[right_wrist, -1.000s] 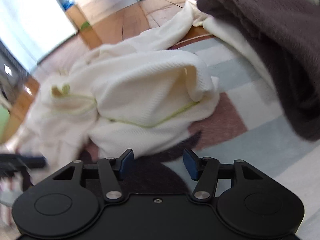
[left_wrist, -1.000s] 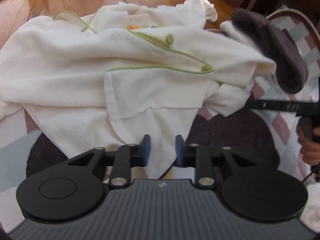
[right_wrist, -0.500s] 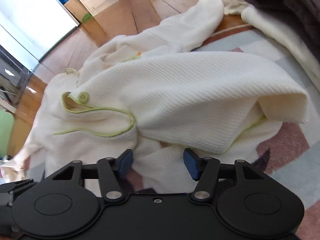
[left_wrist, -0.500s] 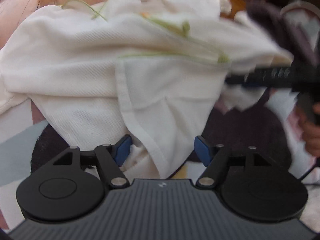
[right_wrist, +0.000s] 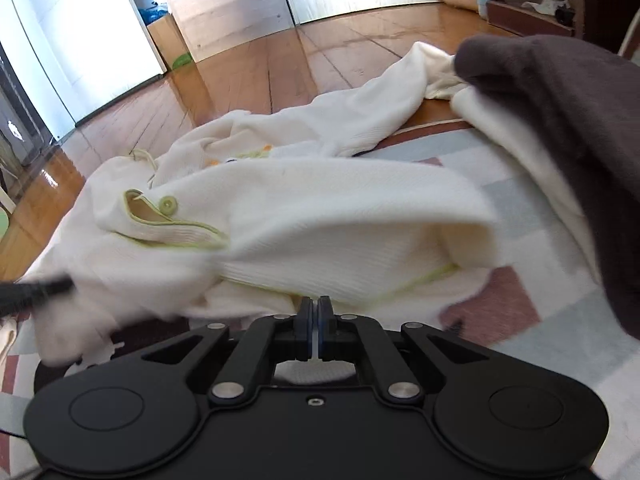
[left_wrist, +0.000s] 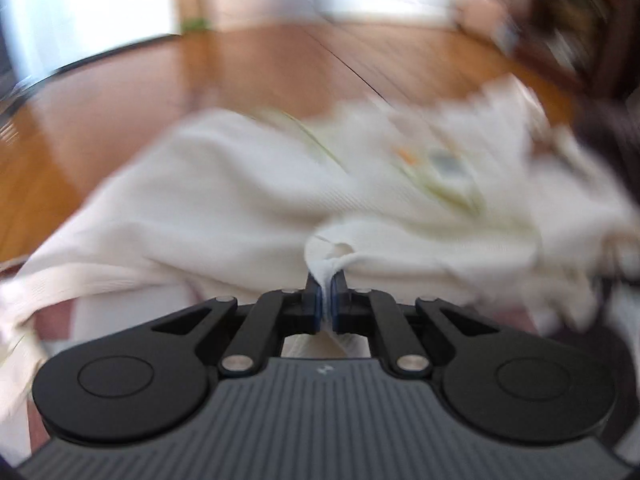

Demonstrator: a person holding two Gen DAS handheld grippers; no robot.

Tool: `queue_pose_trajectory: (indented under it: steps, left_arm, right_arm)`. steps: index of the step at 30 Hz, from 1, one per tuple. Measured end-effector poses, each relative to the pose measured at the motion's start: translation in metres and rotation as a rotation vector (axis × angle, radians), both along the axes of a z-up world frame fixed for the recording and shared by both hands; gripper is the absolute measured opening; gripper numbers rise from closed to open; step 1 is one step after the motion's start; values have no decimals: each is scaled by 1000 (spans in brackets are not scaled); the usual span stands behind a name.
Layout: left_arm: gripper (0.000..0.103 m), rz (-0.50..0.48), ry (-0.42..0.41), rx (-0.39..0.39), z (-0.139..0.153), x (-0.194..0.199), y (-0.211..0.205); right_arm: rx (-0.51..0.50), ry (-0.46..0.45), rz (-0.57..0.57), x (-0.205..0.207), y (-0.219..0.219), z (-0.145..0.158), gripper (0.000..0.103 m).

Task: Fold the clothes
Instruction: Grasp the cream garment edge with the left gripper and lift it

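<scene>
in the left wrist view, heavily blurred, the left gripper (left_wrist: pixel 327 300) has just been closing and now clamps a bunched edge of the cream knit garment (left_wrist: pixel 248 200), where half a second ago its jaws stood apart around loose cloth; the garment spreads ahead over the wooden floor (left_wrist: pixel 160 88). in the right wrist view the right gripper (right_wrist: pixel 316 330) has likewise just been closing and pinches a thin hem of the same garment, which lies across the patterned rug (right_wrist: pixel 532 328) beside a dark grey cloth (right_wrist: pixel 568 128). with both edges gripped, a lift to spread or fold looks ready.
</scene>
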State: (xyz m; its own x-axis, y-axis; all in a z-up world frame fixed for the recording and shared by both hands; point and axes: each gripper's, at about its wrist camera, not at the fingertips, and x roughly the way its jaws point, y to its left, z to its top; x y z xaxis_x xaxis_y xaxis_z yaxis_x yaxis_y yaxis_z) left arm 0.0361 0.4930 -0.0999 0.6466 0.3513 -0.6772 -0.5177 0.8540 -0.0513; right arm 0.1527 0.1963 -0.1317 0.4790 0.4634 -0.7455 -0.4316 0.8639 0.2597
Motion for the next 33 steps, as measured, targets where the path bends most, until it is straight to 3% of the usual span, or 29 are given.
queue_pose_trajectory:
  steps: [4,7,8,10,13,15,17,20,22,23,28,30,32,33]
  left_arm:
    - [4,245,-61,-44,11,-39,33]
    - [3,348,-52,-63,5,-62,41]
    - [3,358,-35,-38,6,-65,39]
    - [3,393,-8,89,14,-66,36]
    - [3,450,-50,230,31,-68,38]
    - [3,432,-104,220,40,-72,35]
    - [3,396,-88,243,39,-68,26]
    - [3,357,-73,286,38,-61,18]
    - [3,341,-82,302,36,-58,16]
    - [3,336,-79,308,35,-55,15]
    - [3,331,-37,259,23,-47,25]
    - [2,327,-27,218,17,-42,30]
    - [2,314,-12,163,9,-35,35]
    - [2,302,10,132,3,-28,41]
  right_arm:
    - [-48,81,-56,-3,-19,-3,2]
    - [-71,133,-113,-7,-35,-3,0]
    - [-82,139,-126,-8,-39,-2,0]
    - [-120,132,-118,-10,-45,3,0]
    - [-73,156,-30,-13,-51,10,0]
    - [-12,182,25,-15,-53,13,7]
    - [40,202,75,-18,-54,15,10]
    - [31,178,89,-20,-41,7,16]
    - [22,168,94,-19,-33,1,28]
    - [22,172,101,-17,-29,-2,29]
    - [2,156,55,-3,-14,-15,44]
    - [9,153,46,5,-9,-22,44]
    - [-34,102,114,8,5,-24,39]
    - [-77,66,162,9,15,-23,17]
